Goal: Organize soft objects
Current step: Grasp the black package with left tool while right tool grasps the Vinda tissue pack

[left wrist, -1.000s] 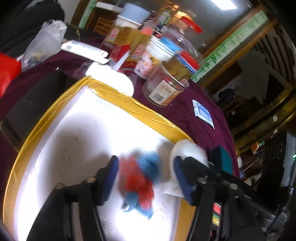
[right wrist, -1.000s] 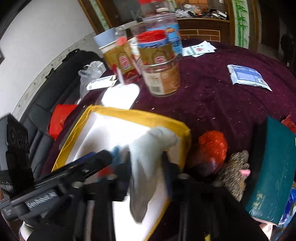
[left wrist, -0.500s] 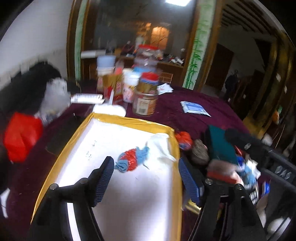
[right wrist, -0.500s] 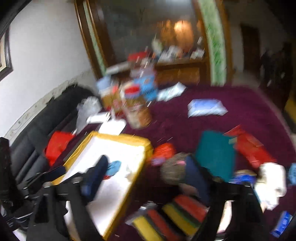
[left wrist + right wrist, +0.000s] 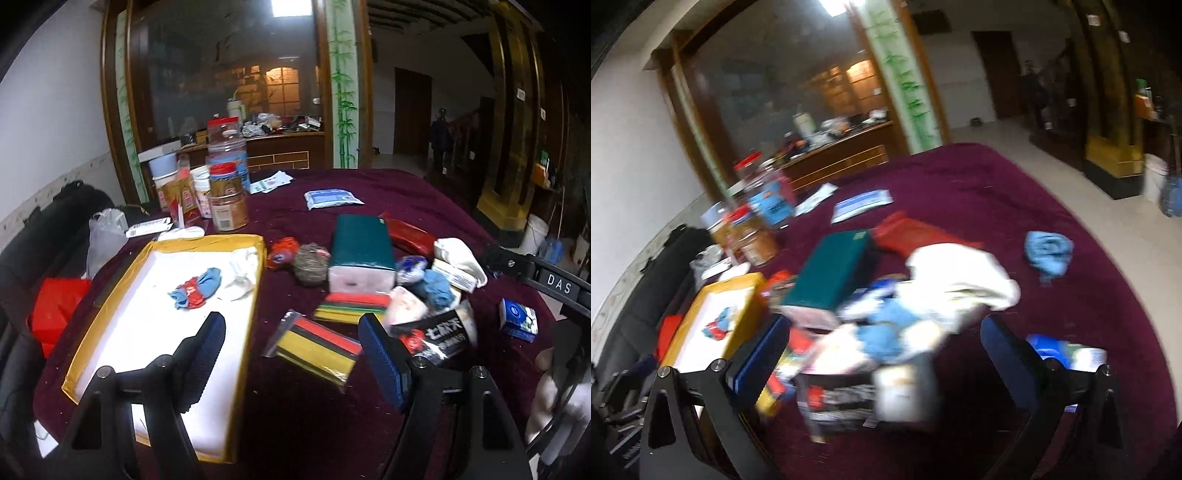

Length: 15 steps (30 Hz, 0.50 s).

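Note:
A yellow-rimmed tray (image 5: 207, 242) with a white floor lies at the left of the maroon table. In it rest a red-and-blue cloth bundle (image 5: 195, 288) and a white cloth (image 5: 240, 273). My left gripper (image 5: 295, 354) is open and holds nothing, hovering over the tray's right rim and a striped sponge pack (image 5: 317, 345). My right gripper (image 5: 884, 354) stands wide open above a blurred heap with a white cloth (image 5: 960, 273) and a blue cloth (image 5: 886, 328); nothing is gripped. A light blue cloth (image 5: 1049, 251) lies alone to the right. The tray (image 5: 720, 286) shows at the left.
A green tissue box (image 5: 360, 240), a brown knitted ball (image 5: 310, 262) and an orange ball (image 5: 282, 253) sit beside the tray. Jars (image 5: 227, 206) stand behind it. A black packet (image 5: 439, 332), a small blue pack (image 5: 517, 317) and a red bag (image 5: 55, 306) lie around.
Both grippers drew back from the tray and swung right. The right jaws let go of the white cloth, which now lies in the tray beside the red-and-blue bundle.

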Motion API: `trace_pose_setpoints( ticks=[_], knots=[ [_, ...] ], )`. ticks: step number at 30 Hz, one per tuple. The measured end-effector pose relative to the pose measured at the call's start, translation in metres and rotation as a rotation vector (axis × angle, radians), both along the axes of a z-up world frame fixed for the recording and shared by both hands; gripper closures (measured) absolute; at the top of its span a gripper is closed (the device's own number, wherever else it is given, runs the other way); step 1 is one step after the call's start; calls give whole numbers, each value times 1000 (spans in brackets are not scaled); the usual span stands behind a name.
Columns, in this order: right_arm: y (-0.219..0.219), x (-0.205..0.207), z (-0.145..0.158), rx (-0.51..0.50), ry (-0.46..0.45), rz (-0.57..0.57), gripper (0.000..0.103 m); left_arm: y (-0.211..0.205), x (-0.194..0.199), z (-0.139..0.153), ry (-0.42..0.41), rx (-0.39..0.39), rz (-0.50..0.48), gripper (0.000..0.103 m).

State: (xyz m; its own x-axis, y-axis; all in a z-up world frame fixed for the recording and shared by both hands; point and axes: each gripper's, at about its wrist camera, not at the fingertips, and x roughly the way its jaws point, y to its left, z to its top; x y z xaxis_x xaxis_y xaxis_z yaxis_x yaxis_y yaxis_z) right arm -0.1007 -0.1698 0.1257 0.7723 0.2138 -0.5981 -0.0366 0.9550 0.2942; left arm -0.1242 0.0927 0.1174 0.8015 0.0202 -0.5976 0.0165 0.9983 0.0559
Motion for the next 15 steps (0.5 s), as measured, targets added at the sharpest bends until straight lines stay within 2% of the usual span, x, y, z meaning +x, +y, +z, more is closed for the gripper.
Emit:
trace_pose_setpoints(
  ticks=[6, 15],
  knots=[
    [-48, -16, -5, 2, -20, -73, 0, -31, -9, 4, -7, 50, -17, 25],
    [-87, -8, -20, -2, -7, -132, 0, -58, -8, -1, 15, 105, -33, 25]
  ],
)
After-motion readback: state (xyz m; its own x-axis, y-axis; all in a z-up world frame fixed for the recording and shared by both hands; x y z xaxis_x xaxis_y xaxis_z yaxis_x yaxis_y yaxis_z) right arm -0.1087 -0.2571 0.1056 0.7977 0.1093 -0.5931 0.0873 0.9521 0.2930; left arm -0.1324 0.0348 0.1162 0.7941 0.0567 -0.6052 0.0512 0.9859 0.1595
